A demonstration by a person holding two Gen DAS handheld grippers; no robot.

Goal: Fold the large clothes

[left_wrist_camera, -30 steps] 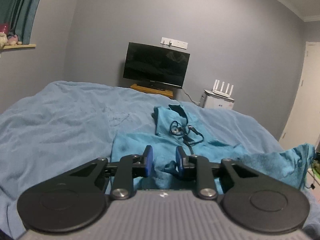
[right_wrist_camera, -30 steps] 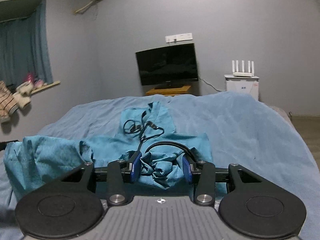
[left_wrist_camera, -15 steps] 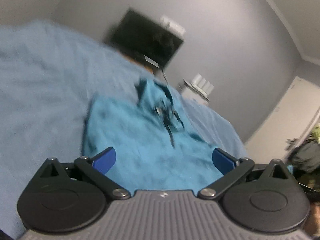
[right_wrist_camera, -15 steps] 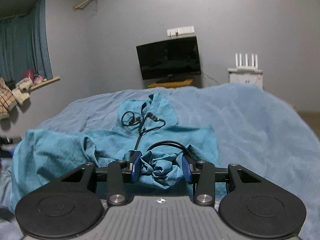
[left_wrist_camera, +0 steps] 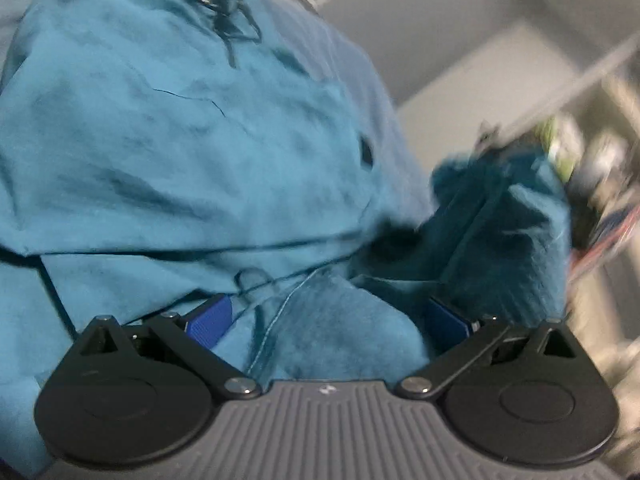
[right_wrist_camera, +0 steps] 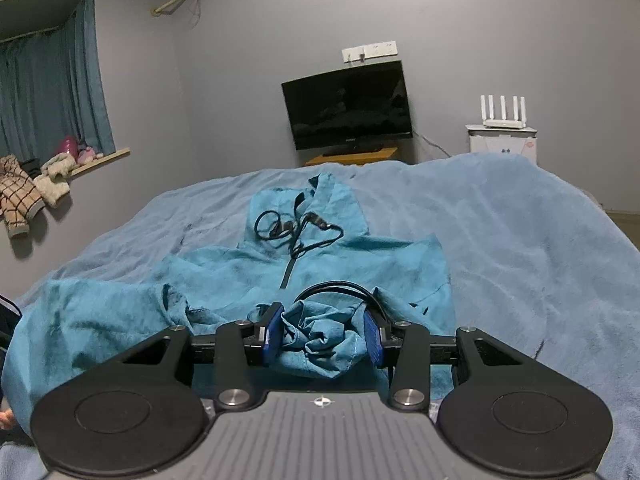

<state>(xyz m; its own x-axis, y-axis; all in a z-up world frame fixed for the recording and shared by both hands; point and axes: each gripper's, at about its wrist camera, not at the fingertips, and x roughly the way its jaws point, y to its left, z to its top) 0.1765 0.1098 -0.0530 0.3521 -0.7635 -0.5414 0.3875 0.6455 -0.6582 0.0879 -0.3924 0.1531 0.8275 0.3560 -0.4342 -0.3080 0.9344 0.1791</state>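
Indoors, blue blanket point(right_wrist_camera: 520, 240), grey wall point(right_wrist_camera: 460, 8), television point(right_wrist_camera: 348, 106)

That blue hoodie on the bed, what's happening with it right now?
A person is folding the teal hoodie, which lies spread on the blue blanket, with a gripper in each hand. The right hand-held gripper is clamped on a bunched wad of the hoodie's near edge. The left hand-held gripper is low over the fabric, jaws wide and closing, with cloth between them but not yet pinched.
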